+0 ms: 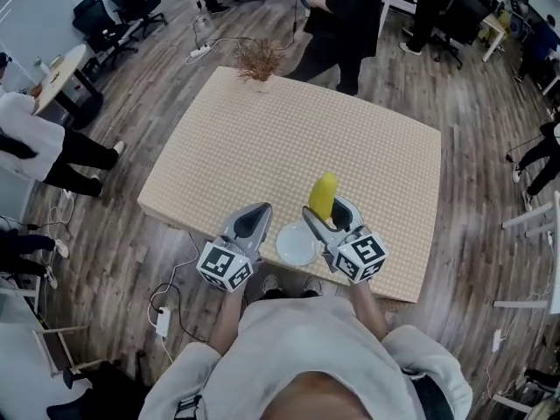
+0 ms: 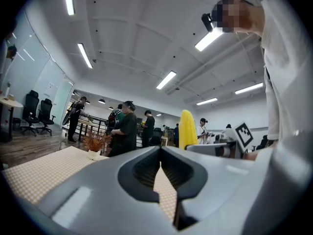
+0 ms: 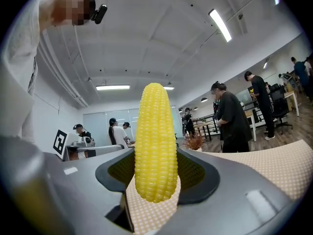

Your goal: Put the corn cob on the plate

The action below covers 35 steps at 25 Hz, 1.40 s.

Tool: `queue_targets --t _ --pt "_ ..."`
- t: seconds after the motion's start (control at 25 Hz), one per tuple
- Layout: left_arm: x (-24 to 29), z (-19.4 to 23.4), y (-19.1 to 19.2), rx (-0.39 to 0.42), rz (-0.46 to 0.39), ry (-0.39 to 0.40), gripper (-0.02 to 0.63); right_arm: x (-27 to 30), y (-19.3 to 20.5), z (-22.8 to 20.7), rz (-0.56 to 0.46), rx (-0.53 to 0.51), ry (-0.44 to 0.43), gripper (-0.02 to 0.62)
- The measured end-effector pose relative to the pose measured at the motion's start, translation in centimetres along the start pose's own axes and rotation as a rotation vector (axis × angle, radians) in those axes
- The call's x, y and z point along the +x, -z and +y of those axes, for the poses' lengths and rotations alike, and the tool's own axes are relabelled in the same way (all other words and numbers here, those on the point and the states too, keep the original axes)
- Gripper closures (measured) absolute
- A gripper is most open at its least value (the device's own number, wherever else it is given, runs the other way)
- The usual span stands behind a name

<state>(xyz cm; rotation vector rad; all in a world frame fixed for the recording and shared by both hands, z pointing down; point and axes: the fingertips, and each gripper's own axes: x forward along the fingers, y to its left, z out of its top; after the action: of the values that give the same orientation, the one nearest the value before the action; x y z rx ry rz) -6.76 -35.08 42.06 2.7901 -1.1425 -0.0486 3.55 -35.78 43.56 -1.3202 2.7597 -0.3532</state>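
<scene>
Room: open office with a wood floor (image 1: 122,208), office chairs (image 1: 131,3) in the upper left of the head view, and several people standing round the edges.
Surface: table (image 1: 262,147) under a beige checked cloth, filling the middle of the head view.
Other item: dried plant (image 1: 259,59) in a small pot at the table's far edge, top centre, well apart from the work.
Plate: white plate (image 1: 296,244), nothing on it, at the table's near edge in the lower centre of the head view, between the two grippers.
Corn cob: corn cob (image 1: 323,195) held upright, clear of the cloth. It sits just up and right of the plate in the head view, not over it.
Right gripper: right gripper (image 1: 326,206) is clamped on the cob. Its own view shows both jaws pressing the lower part, with the cob's bottom end poking out below and most of its length standing above.
Left gripper: left gripper (image 2: 160,155) has its jaws together with nothing between them. It sits just left of the plate, pointing level.
Done: the cob is picked up and the grip looks secure.
Left to do: bring the cob across over the plate, lower it, let go, and pull the gripper clear.
Progress guess: roughly halfway; the grasp is done but the placing has not started.
Watch for: an upright cob could roll off the shallow plate on release, so laying it on its side is probably safer.
Plate risk: the plate is close to the table edge, so a knock could push it off.
</scene>
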Motion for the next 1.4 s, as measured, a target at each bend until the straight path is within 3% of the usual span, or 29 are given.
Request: queue_targets --t 0.56,1.16,1.4 --pt "0.8 2.2 3.2 -0.088 0.076 0.060 0.598 0.3 4.1 -1.2 0.088 0.090 0.114 0.347" --pt "-0.7 1.3 13.9 -0.214 0.270 0.083 0.598 -3.0 17.3 -1.4 0.281 0.314 0.169 0.346" --pt "-1.9 0.4 16.3 -0.242 0.303 0.068 0.598 -4.0 20.8 -1.3 0.321 0.378 0.169 0.346"
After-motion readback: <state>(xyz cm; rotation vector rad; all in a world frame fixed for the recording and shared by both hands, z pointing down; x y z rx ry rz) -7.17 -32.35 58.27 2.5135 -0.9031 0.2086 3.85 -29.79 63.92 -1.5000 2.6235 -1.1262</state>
